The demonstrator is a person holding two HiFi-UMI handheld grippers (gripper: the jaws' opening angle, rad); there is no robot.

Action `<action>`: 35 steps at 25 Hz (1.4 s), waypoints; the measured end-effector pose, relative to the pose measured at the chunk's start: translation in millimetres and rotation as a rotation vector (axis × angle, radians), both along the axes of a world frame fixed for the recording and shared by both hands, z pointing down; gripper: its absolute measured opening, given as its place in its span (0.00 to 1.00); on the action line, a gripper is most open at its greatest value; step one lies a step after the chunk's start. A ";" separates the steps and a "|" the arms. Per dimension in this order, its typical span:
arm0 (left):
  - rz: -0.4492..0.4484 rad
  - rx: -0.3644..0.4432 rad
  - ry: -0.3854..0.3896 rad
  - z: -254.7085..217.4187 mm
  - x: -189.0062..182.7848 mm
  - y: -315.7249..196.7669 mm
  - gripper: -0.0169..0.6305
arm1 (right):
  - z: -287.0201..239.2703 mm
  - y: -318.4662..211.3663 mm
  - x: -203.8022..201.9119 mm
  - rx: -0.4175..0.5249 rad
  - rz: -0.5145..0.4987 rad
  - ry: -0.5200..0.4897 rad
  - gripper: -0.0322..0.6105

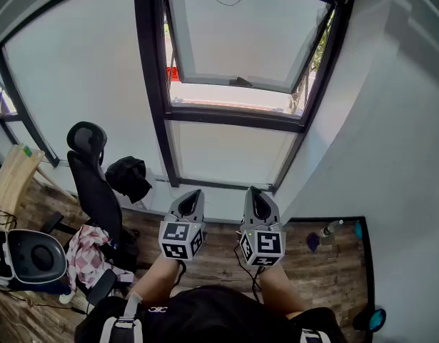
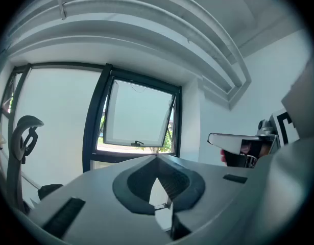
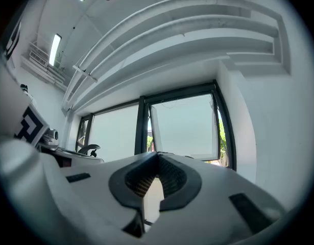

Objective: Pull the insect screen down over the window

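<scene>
Floor: wood planks (image 1: 333, 263) run from under the person to the foot of the white wall, with bare boards ahead of both grippers.
Near left: the left gripper (image 1: 195, 193) is held level in front of the body. In its own view the jaws (image 2: 157, 161) are closed together with nothing between them.
Near right: the right gripper (image 1: 253, 191) sits just beside the left one, tipped slightly upward. Its jaws (image 3: 157, 158) are also closed and empty.
Left edge: a black office chair (image 1: 91, 177) stands near the left gripper, with a patterned cloth (image 1: 87, 252) on its seat. A black bundle (image 1: 130, 177) lies just beyond the chair.
Right edge: the side wall (image 1: 405, 120) is close, and a bottle (image 1: 332, 227) lies at its foot.
Far: the dark-framed window (image 1: 240, 48) is straight ahead and well apart from both grippers. Its sash swings outward at the bottom, above a fixed pane (image 1: 230, 152).
Insect screen: it cannot be made out in any view.
</scene>
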State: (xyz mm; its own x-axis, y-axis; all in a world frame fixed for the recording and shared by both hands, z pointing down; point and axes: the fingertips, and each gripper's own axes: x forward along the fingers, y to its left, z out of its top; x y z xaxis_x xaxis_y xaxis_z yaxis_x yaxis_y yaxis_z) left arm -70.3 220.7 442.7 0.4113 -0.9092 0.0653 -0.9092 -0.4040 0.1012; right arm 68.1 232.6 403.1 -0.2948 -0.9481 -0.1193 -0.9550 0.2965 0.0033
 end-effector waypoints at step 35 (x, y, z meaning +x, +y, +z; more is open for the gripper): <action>0.023 0.090 -0.093 1.9 -63.2 -1.3 0.05 | 7.9 1.3 -77.0 0.039 0.015 0.083 0.06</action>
State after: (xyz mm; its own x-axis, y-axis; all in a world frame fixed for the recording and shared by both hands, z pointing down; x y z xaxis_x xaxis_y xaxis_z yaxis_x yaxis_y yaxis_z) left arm -133.5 219.4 444.6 0.4284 -0.9033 0.0232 -0.9031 -0.4288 -0.0208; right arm -8.8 233.9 411.0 -0.2908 -0.9477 -0.1316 -0.9554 0.2801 0.0937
